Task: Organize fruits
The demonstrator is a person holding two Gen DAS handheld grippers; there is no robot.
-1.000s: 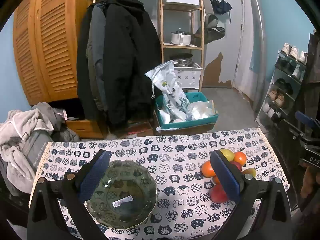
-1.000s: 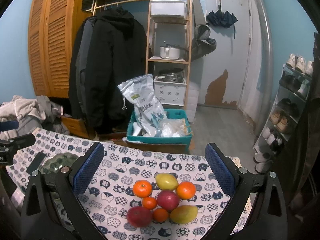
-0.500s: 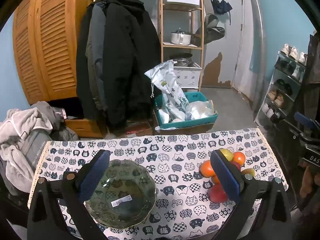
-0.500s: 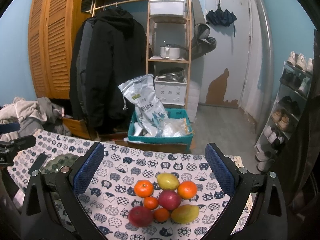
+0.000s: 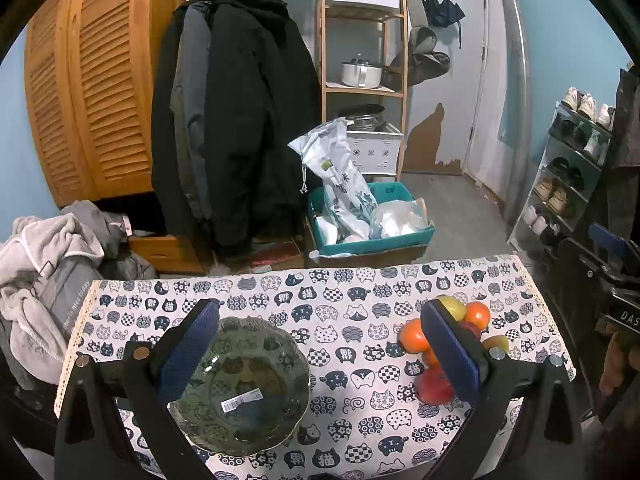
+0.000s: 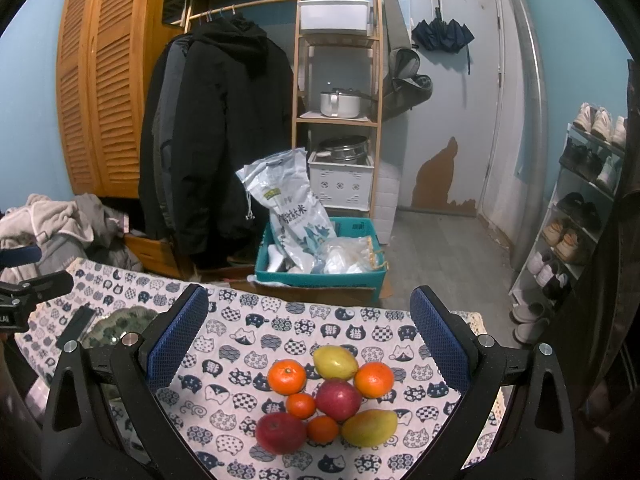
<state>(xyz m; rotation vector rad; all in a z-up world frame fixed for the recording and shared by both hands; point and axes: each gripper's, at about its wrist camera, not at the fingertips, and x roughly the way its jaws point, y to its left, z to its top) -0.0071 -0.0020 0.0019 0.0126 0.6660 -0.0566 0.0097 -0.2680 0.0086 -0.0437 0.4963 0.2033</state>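
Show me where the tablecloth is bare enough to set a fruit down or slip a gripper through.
The widest bare stretch of tablecloth lies between the glass bowl and the fruit pile. A second bare band runs along the far edge, behind both. The bowl itself holds nothing but a label. It is crowded at the pile, where fruits touch.

- My left gripper (image 5: 320, 354) hangs above the table with its jaws spread wide, nothing between the blue pads (image 5: 188, 354).
- My right gripper (image 6: 308, 348) is also gaping wide, its blue pads (image 6: 438, 344) clear of everything, tilted forward and down.
- From the left wrist view I catch the right gripper at the far right edge, with fingers of the hand (image 5: 618, 364) holding it.
- From the right wrist view the left gripper shows at the far left edge.
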